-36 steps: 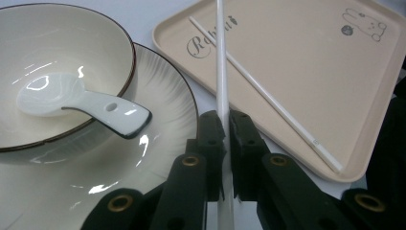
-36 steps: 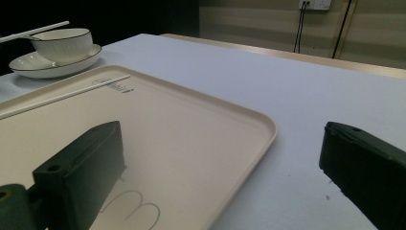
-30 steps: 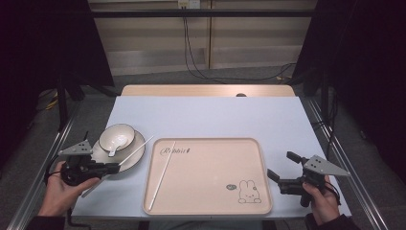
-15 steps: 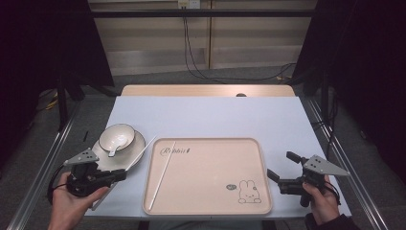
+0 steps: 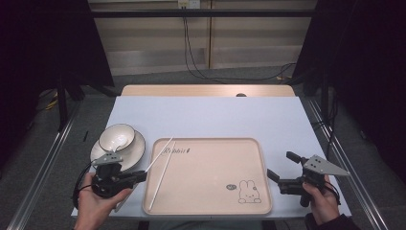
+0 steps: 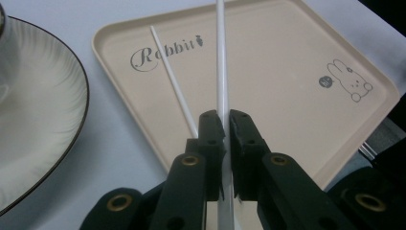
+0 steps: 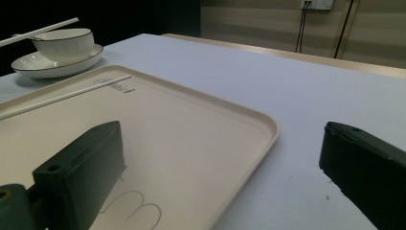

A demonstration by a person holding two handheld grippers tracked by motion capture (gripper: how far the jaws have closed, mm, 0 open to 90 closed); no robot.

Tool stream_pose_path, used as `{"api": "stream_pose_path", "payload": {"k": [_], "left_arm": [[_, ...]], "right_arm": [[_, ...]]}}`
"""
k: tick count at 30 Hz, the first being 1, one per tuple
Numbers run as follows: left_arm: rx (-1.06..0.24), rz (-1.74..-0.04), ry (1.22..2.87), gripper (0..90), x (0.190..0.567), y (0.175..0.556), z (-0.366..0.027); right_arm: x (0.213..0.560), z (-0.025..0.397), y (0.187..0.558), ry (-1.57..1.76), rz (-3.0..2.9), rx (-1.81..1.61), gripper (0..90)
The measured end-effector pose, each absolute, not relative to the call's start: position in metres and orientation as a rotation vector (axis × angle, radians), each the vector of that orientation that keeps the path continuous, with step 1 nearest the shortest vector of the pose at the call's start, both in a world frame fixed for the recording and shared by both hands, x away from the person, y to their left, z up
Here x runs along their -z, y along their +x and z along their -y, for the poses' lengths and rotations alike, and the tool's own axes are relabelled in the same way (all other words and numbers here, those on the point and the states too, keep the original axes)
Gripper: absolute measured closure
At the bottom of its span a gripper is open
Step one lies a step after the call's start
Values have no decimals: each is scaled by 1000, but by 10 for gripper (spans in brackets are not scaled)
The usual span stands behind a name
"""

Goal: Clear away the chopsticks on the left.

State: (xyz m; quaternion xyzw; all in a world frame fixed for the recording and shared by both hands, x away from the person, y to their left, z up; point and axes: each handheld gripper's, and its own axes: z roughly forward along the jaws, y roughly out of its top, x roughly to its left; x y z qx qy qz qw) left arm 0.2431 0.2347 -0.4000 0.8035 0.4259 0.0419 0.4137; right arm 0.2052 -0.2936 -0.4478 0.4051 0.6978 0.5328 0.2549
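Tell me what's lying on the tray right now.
One white chopstick lies along the tray near its left edge. The left gripper clamps a second chopstick above it. Nothing else is visible on it.

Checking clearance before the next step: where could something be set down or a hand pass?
The tray is bare right of the loose chopstick. The table beyond it is open. It is crowded at the left: plate, bowl, left tool gripping a chopstick.

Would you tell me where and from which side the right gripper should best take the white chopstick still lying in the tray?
Probably near its middle, from above. The lying chopstick rests flat and slanted along the tray's left side, so open jaws should straddle its thin shaft crosswise. The right gripper is open; the left gripper holds the other chopstick.
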Motion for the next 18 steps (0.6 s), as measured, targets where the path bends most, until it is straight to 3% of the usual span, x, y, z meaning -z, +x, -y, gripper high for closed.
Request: {"api": "stream_pose_path", "payload": {"k": [18], "left_arm": [[-87,-1214,1993,844,411,276,-192]], "right_arm": [[448,293,205,1098,-1894,-1454,16]]}}
